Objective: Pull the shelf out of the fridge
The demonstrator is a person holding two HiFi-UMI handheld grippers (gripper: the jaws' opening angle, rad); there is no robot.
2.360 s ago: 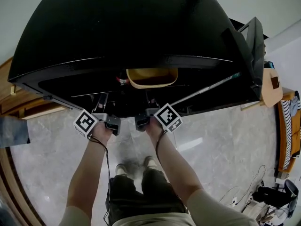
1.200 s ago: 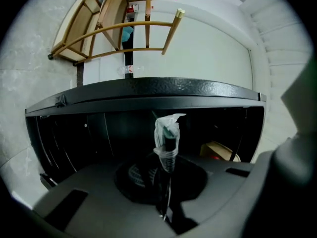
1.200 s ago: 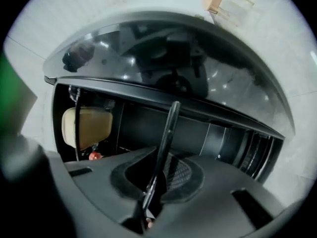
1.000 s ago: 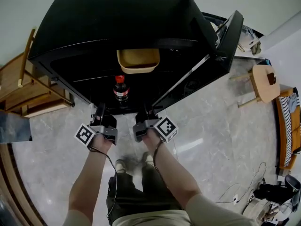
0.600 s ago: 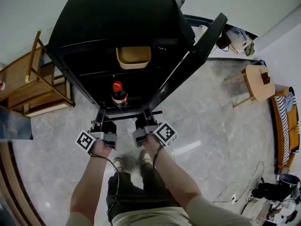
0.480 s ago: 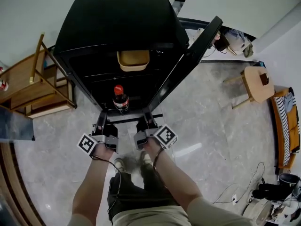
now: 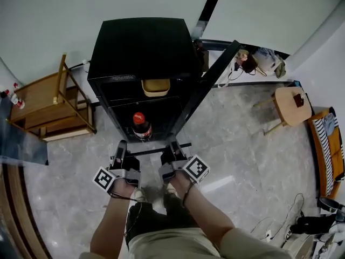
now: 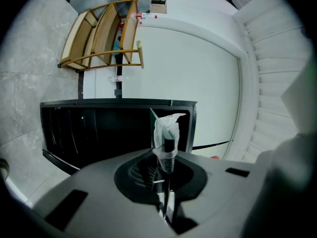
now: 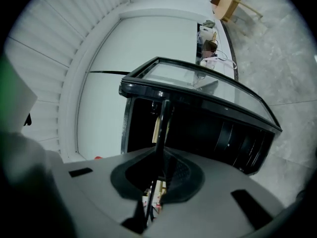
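Note:
The black fridge point(image 7: 143, 53) stands with its door point(image 7: 211, 88) swung open to the right. The shelf point(image 7: 160, 149) is outside the fridge, a clear pane with a dark front bar, held level in front of me. My left gripper point(image 7: 121, 151) is shut on its left part and my right gripper point(image 7: 173, 149) on its right part. In the left gripper view the shelf's thin edge point(image 8: 168, 150), wrapped in clear plastic, runs between the shut jaws of the left gripper point(image 8: 166, 185). In the right gripper view the shelf's dark edge point(image 9: 163, 120) sits in the right gripper point(image 9: 155, 175).
Inside the fridge are a yellow bowl point(image 7: 156, 86) above and a cola bottle point(image 7: 142, 126) below. A wooden rack point(image 7: 51, 109) stands left of the fridge, a round wooden stool point(image 7: 289, 103) to the right. Cables and clutter lie by the wall and at the lower right.
Both grippers have drawn back from the fridge and risen with the shelf between them. The fridge now looks smaller and farther off, and the shelf's bar is clear of its opening.

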